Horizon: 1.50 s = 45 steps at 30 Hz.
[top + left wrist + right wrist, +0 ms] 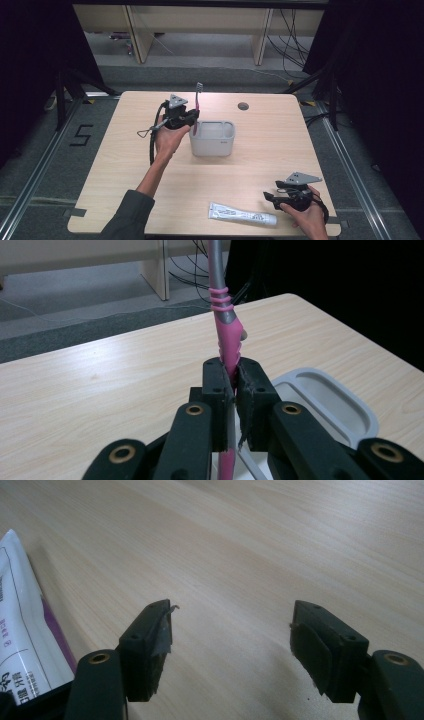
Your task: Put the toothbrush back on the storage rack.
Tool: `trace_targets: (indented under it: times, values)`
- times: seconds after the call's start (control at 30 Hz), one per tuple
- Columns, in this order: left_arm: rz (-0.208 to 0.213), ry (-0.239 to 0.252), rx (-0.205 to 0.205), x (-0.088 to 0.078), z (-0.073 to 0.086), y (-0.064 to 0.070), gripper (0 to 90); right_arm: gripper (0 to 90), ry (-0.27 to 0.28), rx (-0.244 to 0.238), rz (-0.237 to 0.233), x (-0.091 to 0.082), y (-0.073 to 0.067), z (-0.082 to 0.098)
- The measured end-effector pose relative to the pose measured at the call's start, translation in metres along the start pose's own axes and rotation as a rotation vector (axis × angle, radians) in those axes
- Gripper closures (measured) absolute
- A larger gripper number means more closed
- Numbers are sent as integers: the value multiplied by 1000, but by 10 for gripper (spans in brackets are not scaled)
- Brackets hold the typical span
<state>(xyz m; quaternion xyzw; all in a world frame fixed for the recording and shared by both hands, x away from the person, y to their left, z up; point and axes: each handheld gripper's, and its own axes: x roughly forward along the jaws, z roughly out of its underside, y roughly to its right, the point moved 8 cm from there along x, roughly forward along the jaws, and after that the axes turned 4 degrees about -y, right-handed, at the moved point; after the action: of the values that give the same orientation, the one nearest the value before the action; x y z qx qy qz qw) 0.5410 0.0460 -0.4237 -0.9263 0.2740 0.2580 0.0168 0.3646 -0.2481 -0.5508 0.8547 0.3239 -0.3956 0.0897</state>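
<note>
The left gripper (234, 377) clamps the pink toothbrush (226, 335) upright above the grey holder (212, 138); the right gripper (232, 650) stands apart beside the white toothpaste tube (242, 214); its print is unreadable.

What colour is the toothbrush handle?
Pink, with a grey neck above; the toothbrush shows best in the left gripper view, clamped by the left gripper.

Black numeral "5" (81, 135) marked on grey floor, beyond left edge of light wooden tabletop (150, 165). White toothpaste tube with purple stripe (243, 214) lying near front edge of tabletop: dark print along its side in high view, too small to read. Same tube (20, 630) in right gripper view: small dark characters, blurred, not legible.
</note>
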Motion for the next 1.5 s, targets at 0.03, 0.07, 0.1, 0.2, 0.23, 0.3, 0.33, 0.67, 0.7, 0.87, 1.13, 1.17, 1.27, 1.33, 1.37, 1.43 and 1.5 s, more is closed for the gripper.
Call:
trace_targets:
  times: [0.03, 0.07, 0.1, 0.2, 0.23, 0.3, 0.33, 0.67, 0.7, 0.87, 1.13, 1.17, 1.27, 1.33, 1.37, 1.43, 1.5]
  values:
    - [-2, 0, 1, 1, 1, 0, 825, 341, 4, 0, 3, 0, 0, 0]
    - [-4, 3, 0, 1, 1, 0, 825, 341, 3, -1, 2, 0, 0, 0]
    - [0, 5, -9, 1, 2, 0, 825, 341, 3, 0, 2, 0, 0, 0]
    - [-3, -4, 0, 4, 6, 0, 825, 341, 3, -6, 5, 0, 1, 0]
    - [-4, -6, -1, 4, 7, 0, 825, 341, 2, -7, 5, 0, 1, 0]
    - [-8, -10, -2, 6, 11, -1, 825, 341, 2, -8, 6, 0, 1, 0]
    - [-8, -15, 1, 7, 13, -2, 825, 341, 4, -13, 6, 1, 2, 0]
    - [-18, -32, 8, 8, 17, 0, 824, 341, 2, -7, 7, 0, 2, 0]
    - [-21, -39, 14, 8, 17, 0, 824, 341, -1, -6, 6, 0, 2, 0]
    - [-27, -59, 23, 8, 20, -1, 824, 341, 2, -7, 7, 0, 2, 0]
    - [-37, -84, 17, 10, 25, -4, 824, 341, 1, -7, 6, 0, 2, 0]
    - [-40, -84, 17, 10, 25, -4, 824, 341, 0, -7, 6, 0, 1, 0]
    - [-33, -87, 18, 12, 26, -1, 823, 341, 0, -6, 6, 0, 1, 0]
    - [-38, -100, 24, 13, 28, -2, 823, 341, 0, -7, 6, 0, 1, 0]
    - [-38, -96, 19, 13, 28, -2, 823, 341, -1, -4, 7, 0, 1, 1]
    - [-40, -103, 16, 13, 29, -4, 823, 341, 0, -6, 7, 0, 1, 0]
    - [-40, -105, 22, 12, 30, -4, 823, 341, -1, -4, 6, 0, 1, 1]
